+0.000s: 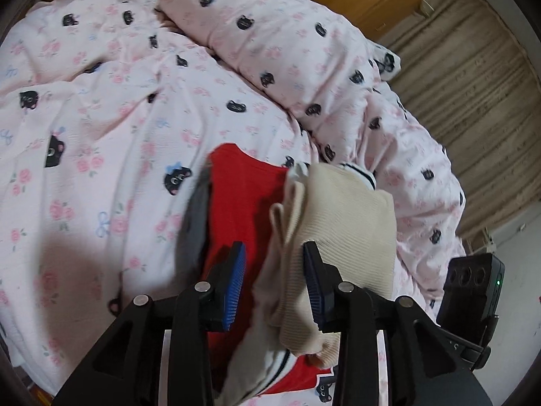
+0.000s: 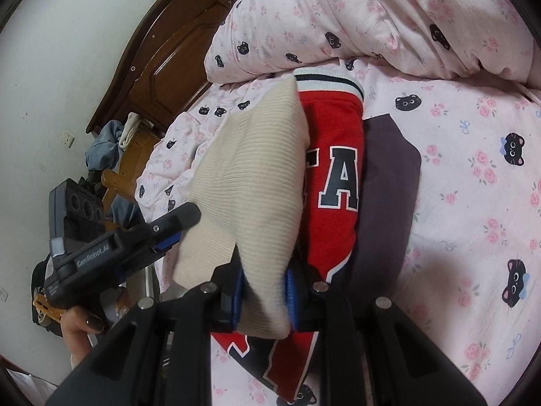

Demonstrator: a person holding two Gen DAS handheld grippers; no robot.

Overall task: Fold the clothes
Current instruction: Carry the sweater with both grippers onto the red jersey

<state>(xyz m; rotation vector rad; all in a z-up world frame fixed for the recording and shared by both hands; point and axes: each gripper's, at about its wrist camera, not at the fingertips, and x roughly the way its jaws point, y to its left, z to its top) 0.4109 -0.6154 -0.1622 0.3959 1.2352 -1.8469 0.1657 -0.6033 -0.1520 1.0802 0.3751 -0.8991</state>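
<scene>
A folded cream ribbed garment (image 1: pixel 345 223) (image 2: pixel 250 169) lies on a red jersey (image 1: pixel 243 203) (image 2: pixel 334 128) with big dark letters. Under the jersey is a dark grey garment (image 1: pixel 196 223) (image 2: pixel 389 176), the whole stack resting on the bed. My left gripper (image 1: pixel 275 280) straddles the near edge of the cream garment; the right pad touches the cloth and a gap shows beside the left pad (image 1: pixel 236 280). In the right wrist view the left gripper (image 2: pixel 179 233) sits at the cream garment's left side. My right gripper (image 2: pixel 263 294) has both blue pads against a cream fold.
The bed wears a pink sheet (image 2: pixel 473 169) printed with black cats. A bunched matching quilt (image 1: pixel 287 50) (image 2: pixel 372 17) lies behind the stack. A dark wooden headboard (image 2: pixel 162 67), a wooden chair with clothes (image 2: pixel 111 142), and wood flooring (image 1: pixel 473 84) border the bed. A hand (image 2: pixel 77 331) grips the left tool.
</scene>
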